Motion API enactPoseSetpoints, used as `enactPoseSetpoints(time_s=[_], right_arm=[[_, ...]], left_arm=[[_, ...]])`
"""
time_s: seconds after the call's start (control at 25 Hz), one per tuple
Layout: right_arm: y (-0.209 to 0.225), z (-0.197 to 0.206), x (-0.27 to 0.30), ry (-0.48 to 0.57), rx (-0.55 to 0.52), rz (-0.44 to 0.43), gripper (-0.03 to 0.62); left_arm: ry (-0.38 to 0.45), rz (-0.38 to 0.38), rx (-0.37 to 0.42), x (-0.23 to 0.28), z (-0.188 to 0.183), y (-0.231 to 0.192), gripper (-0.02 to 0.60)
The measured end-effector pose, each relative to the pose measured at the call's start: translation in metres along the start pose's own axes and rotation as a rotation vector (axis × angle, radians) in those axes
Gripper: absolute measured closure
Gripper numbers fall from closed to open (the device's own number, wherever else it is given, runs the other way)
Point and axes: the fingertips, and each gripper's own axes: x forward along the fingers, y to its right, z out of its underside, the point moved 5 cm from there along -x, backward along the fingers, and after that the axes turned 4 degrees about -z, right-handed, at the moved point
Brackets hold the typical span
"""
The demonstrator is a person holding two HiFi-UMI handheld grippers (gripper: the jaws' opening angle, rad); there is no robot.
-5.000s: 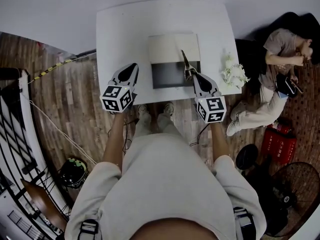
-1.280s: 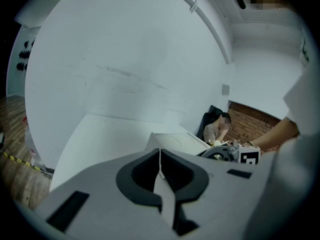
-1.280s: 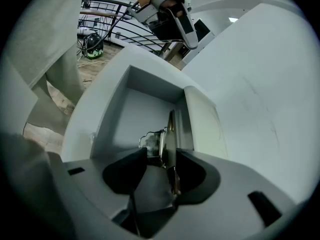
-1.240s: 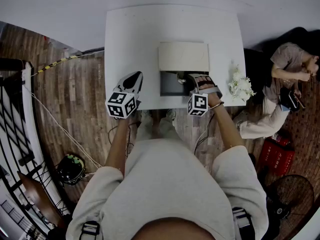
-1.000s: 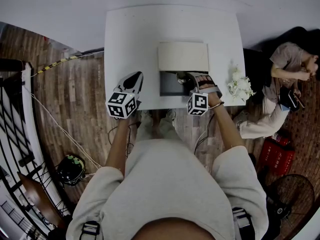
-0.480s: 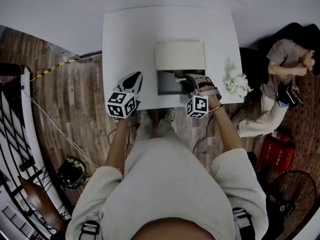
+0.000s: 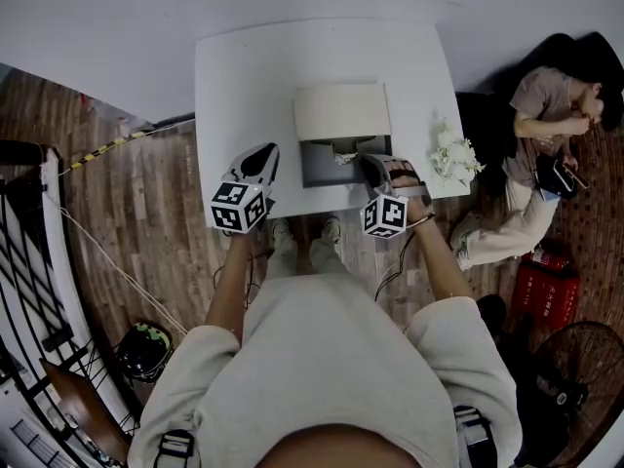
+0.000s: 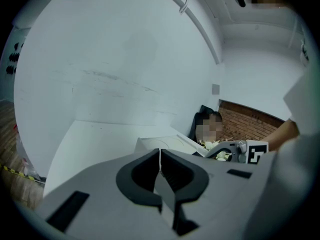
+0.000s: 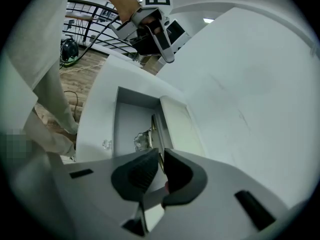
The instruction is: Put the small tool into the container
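Observation:
An open box point(image 7: 317, 172) stands mid-table, its cream lid point(image 7: 341, 112) folded back. The small metal tool point(image 7: 343, 154) lies inside it; in the right gripper view the tool point(image 9: 144, 139) rests against the box's inner wall point(image 9: 125, 116) beside the lid point(image 9: 180, 129). My right gripper point(image 7: 369, 162) hovers at the box's near right corner. Its jaws point(image 9: 161, 156) are closing to a narrow gap, with nothing pressed between the pads. My left gripper point(image 7: 261, 152) rests over the table left of the box, its jaws point(image 8: 160, 151) together and empty.
White flowers point(image 7: 453, 154) lie at the table's right edge. A person sits on the floor to the right point(image 7: 546, 115), near a red crate point(image 7: 541, 281) and a fan point(image 7: 575, 369). A wall runs behind the table; wooden floor lies to the left.
My right gripper has drawn back from over the box toward the near edge, leaving the tool inside. The left gripper has stayed put.

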Motion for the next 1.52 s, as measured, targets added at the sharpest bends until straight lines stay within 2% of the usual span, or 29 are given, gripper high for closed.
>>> enactPoseSetpoints(time_s=[0.16,0.44,0.56,0.8,1.16,1.52], right_arm=[[0.001,0.002,-0.007,-0.009,0.031,0.029,0.594],[0.006,-0.001,-0.019,0.003,0.152,0.058,0.594],[0.013,-0.004,-0.025,0.026,0.255,0.082,0.594],[0.03,-0.013,-0.042,0.126,0.555,0.126,0.594],[0.062,-0.018,-0.069,0.285,0.894,0.178,0.594],[0.085,-0.015,-0.095,0.384,1.025,0.262,0.594]], left_arm=[[0.0,0.01,0.009,0.0,-0.002,0.004,0.568],[0.014,0.023,0.026,0.0,-0.011,0.01,0.568],[0.019,0.025,0.033,-0.001,-0.015,0.011,0.568],[0.027,0.029,0.045,-0.004,-0.021,0.014,0.568],[0.044,0.036,0.069,-0.012,-0.03,0.02,0.568],[0.091,0.051,0.106,-0.01,-0.056,0.026,0.568]])
